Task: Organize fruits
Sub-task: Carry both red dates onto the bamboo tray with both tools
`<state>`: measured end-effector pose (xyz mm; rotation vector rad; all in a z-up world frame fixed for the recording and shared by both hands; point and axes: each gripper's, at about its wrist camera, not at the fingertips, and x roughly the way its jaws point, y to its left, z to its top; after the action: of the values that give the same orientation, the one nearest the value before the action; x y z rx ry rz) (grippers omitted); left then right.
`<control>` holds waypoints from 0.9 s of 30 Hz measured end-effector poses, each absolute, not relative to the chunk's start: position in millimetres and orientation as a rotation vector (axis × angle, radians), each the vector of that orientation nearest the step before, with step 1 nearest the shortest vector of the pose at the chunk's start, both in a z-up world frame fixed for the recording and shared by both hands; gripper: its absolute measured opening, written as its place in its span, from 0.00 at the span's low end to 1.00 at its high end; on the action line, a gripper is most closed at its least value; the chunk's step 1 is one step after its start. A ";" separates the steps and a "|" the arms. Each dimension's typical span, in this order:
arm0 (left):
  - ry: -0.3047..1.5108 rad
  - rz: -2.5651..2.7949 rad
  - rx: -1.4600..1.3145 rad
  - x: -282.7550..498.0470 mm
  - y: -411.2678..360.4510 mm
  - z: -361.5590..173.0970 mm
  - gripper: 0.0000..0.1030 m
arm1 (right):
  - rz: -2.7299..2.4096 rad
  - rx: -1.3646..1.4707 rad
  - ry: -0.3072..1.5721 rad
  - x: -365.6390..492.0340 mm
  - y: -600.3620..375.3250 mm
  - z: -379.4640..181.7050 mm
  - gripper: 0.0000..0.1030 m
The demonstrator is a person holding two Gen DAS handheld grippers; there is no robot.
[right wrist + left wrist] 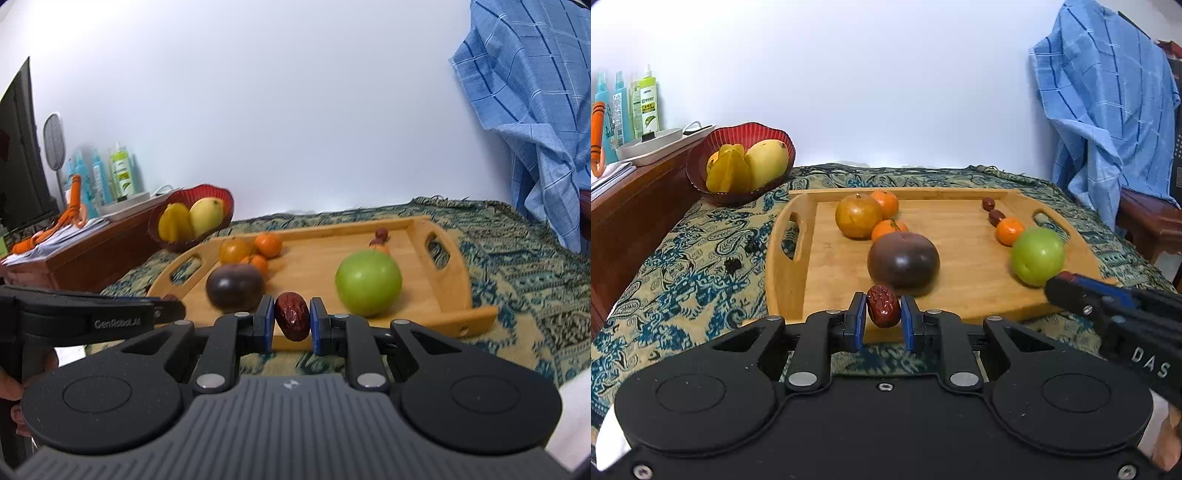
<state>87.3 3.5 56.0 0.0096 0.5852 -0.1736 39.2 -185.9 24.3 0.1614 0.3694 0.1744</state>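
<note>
My left gripper is shut on a wrinkled red date, held just above the near edge of the wooden tray. My right gripper is shut on a second red date, also over the tray's near edge. On the tray lie a dark purple fruit, a green apple, a brownish round fruit, three small oranges and two more dates. The right gripper's body shows at the right of the left wrist view.
A red bowl with a mango and a starfruit stands left of the tray on the patterned cloth. A wooden sideboard with bottles and a white dish is at the far left. A blue cloth hangs over a chair at right.
</note>
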 end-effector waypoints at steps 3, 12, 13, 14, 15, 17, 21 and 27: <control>0.580 -0.165 0.008 98.4 6.1 59.7 0.18 | 0.157 0.143 0.364 49.2 -188.7 28.8 0.23; 0.572 -0.121 0.021 129.7 12.4 61.9 0.18 | 0.147 0.130 0.364 83.4 -185.6 34.5 0.23; 0.573 -0.117 0.021 133.2 12.9 61.2 0.18 | 0.144 0.132 0.366 87.1 -185.1 33.9 0.23; 0.574 -0.115 0.020 136.3 13.6 60.5 0.18 | 0.140 0.135 0.369 90.7 -184.5 33.1 0.23; 0.576 -0.113 0.019 139.3 14.0 59.7 0.18 | 0.136 0.140 0.371 93.9 -184.4 32.2 0.23; 0.580 -0.106 0.018 145.0 15.1 57.9 0.19 | 0.129 0.152 0.376 100.3 -184.4 30.7 0.23; 0.586 -0.100 0.013 154.1 17.7 54.9 0.18 | 0.116 0.153 0.375 110.3 -182.7 30.3 0.23; 0.576 -0.090 0.040 163.4 16.7 51.1 0.19 | 0.109 0.141 0.379 125.7 -176.7 27.6 0.23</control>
<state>163.4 16.7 51.1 0.0399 0.5764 -0.0903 125.7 -176.7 27.6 0.1412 0.3785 0.1093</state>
